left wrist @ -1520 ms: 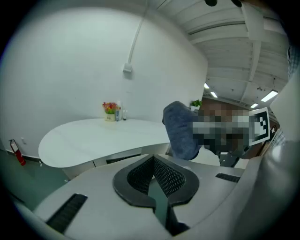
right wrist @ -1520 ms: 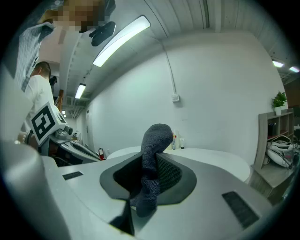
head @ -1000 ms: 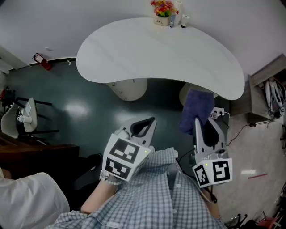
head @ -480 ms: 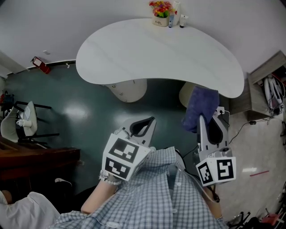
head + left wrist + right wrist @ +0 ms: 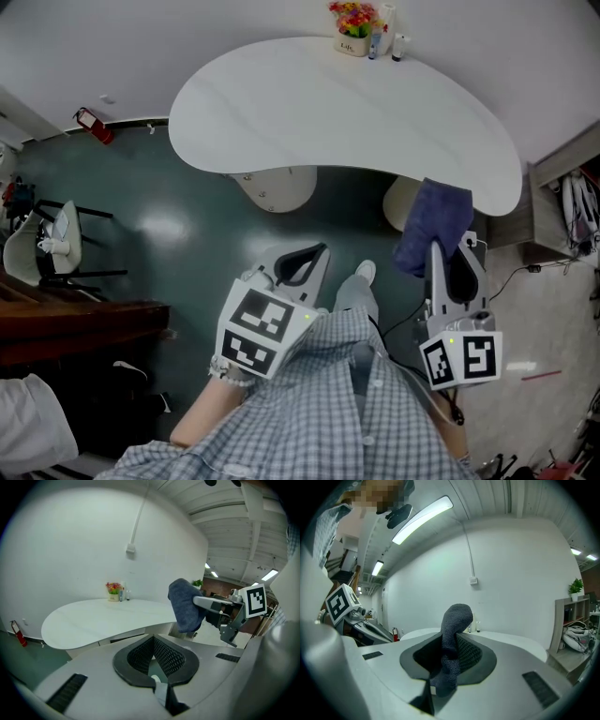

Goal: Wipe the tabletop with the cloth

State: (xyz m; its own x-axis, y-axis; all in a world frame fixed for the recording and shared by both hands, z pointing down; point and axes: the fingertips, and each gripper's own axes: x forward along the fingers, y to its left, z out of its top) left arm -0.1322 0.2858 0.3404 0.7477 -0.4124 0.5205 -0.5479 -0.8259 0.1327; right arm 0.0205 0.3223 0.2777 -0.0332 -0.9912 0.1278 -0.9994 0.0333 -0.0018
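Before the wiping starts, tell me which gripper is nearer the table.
Right. The right gripper, jaws shut on the cloth, is at the table's near right edge. The left gripper hangs farther back, over the floor.

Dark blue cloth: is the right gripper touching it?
Touching. The right gripper view shows the dark blue cloth pinched in the jaws of the right gripper.

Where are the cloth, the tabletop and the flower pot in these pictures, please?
cloth [image 5: 433, 223], head view, middle of the hanging blue fabric.
tabletop [image 5: 347, 122], head view, bare white centre.
flower pot [image 5: 353, 43], head view, on the white pot.
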